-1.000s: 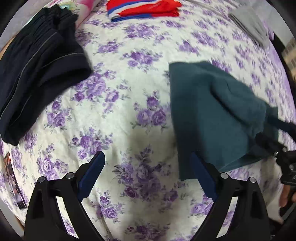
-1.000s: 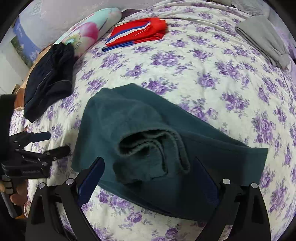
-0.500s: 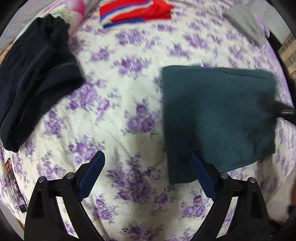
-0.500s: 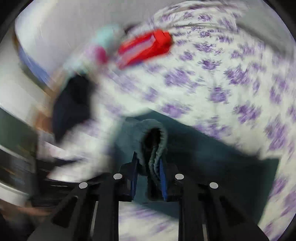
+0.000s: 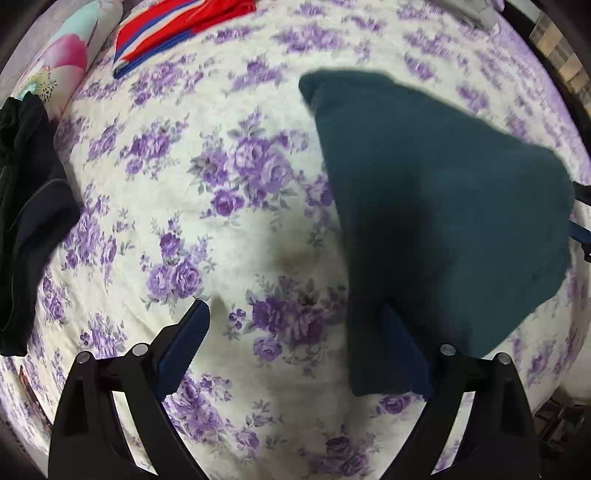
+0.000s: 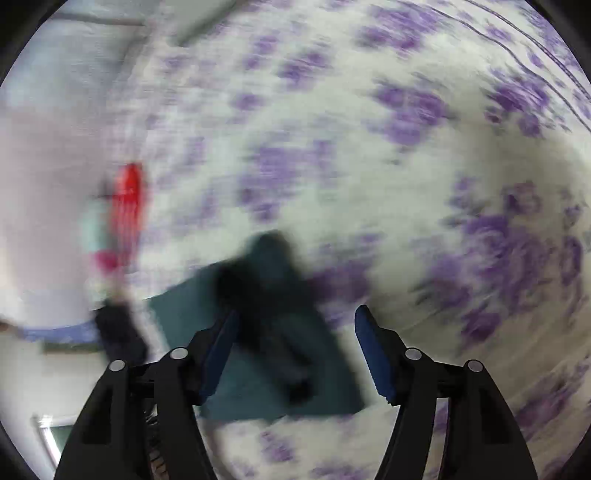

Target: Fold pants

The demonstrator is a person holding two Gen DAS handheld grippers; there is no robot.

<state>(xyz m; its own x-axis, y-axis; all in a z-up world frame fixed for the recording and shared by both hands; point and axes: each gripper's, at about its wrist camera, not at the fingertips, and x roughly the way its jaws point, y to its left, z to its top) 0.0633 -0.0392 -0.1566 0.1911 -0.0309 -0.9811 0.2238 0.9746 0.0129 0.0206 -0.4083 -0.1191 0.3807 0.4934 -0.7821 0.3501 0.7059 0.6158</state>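
The teal pants (image 5: 443, 221) lie folded on the flowered bed sheet (image 5: 221, 184), right of centre in the left wrist view. My left gripper (image 5: 295, 325) points down at the bed, open and empty; its right finger (image 5: 402, 343) overlaps the cloth's near left edge. A blue-padded finger (image 5: 578, 230) of the right gripper shows at the cloth's right edge. The right wrist view is badly blurred. There my right gripper (image 6: 295, 332) is opening, with the teal pants (image 6: 258, 384) below and between the jaws, and the pads do not press on them. A dark smear crosses the cloth.
A black garment (image 5: 26, 221) lies at the left edge, and a red, white and blue one (image 5: 177, 26) at the far side, also a red streak (image 6: 127, 199). A flowered pillow (image 5: 62, 62) is far left, a grey garment (image 5: 465, 11) far right.
My right gripper closed on a bunched fold of the teal pants, then let go and swung and rolled away. The raised fold now lies flat. My left gripper moved closer to the pants.
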